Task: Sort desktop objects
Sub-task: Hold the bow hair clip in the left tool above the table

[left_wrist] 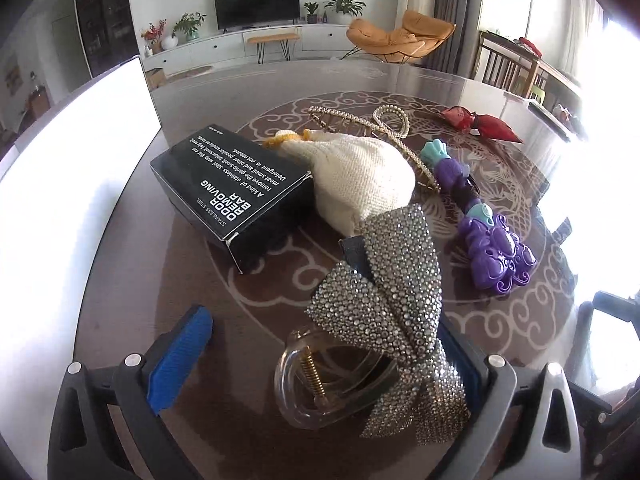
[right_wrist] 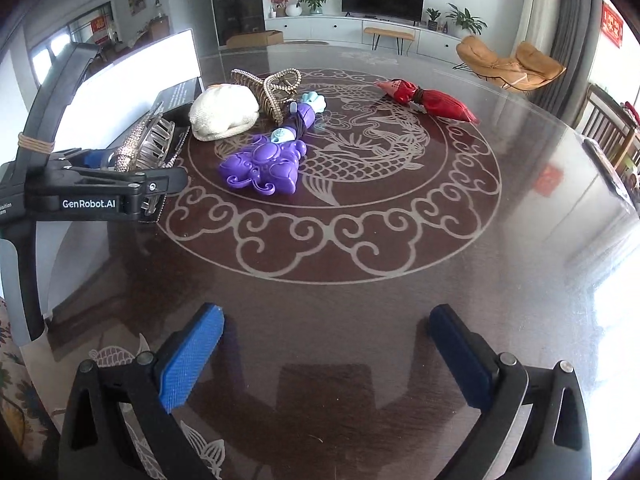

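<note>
A rhinestone bow hair claw (left_wrist: pixel 384 320) lay nearest the lens, between the spread fingers of the left tongs (left_wrist: pixel 320 360), against the right pad; whether it was gripped I could not tell. Its long axis ran away from the camera, clear claw end near, bow tip toward a cream knitted pouch (left_wrist: pixel 360 176). A black box (left_wrist: pixel 232 192) sat left of the pouch, a purple toy (left_wrist: pixel 496 248) right, a gold hair claw (left_wrist: pixel 360 124) behind, a red wrapped item (left_wrist: pixel 480 122) farther off. The right tongs (right_wrist: pixel 324 356) hung spread over bare counter (right_wrist: pixel 360 320)
</note>
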Demonstrator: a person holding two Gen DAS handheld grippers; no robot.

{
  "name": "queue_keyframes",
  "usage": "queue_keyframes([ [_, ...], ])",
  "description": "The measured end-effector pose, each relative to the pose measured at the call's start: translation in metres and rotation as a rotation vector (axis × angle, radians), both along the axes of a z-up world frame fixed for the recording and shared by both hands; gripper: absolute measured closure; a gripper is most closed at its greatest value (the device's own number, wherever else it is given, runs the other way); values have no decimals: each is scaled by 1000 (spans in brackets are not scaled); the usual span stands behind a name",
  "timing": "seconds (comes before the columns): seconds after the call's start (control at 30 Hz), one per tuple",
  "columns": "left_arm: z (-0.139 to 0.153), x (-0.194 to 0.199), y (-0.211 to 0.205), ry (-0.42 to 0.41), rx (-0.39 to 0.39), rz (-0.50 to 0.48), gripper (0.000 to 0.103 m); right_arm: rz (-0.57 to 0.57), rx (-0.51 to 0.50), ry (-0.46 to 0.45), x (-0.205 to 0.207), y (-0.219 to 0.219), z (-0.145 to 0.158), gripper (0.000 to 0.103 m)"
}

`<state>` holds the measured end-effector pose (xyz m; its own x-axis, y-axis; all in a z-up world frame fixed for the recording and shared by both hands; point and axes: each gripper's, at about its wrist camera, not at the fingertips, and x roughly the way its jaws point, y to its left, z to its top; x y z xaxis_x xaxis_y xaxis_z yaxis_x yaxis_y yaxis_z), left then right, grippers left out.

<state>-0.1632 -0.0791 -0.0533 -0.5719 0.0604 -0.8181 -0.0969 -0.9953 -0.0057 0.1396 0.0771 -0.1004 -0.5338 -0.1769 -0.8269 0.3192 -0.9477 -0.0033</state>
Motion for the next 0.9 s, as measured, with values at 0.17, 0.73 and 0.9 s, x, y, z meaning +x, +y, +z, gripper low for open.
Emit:
queue_keyframes([
  [0.17,-1,1,1,0,0,0,0,-5,-13,1,0,2,0,0],
  [0.73,-1,0,1,0,0,0,0,-23,-2,1,-2,5,-2,0],
  [0.9,-1,0,1,0,0,0,0,-23,-2,1,-2,5,-2,0],
])
